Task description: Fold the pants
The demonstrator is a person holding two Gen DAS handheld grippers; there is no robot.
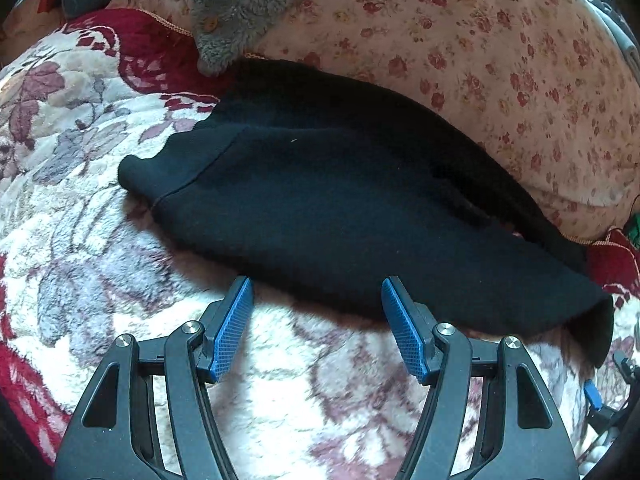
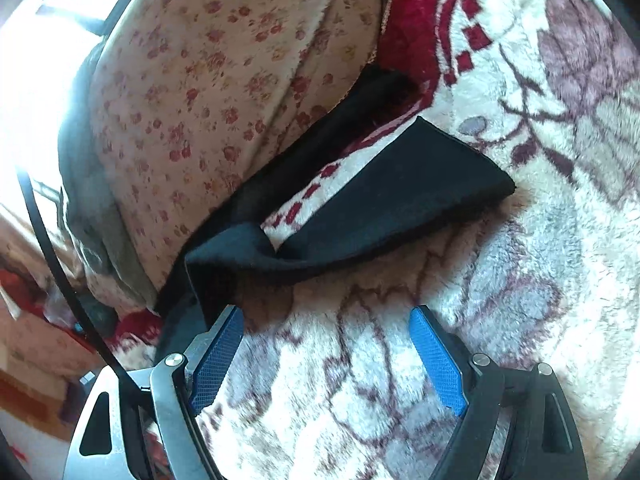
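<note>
Black pants lie spread across a floral fleece blanket, the near edge just beyond my left fingertips. My left gripper is open and empty, its blue pads close to that near edge. In the right wrist view the pants show both legs apart, one along a pillow and one lying out on the blanket. My right gripper is open and empty; its left finger is beside a hanging fold of the fabric.
A pink floral pillow borders the far side of the pants, also in the right wrist view. A grey fuzzy garment with buttons lies at the back. The other gripper's blue pad shows at the lower right.
</note>
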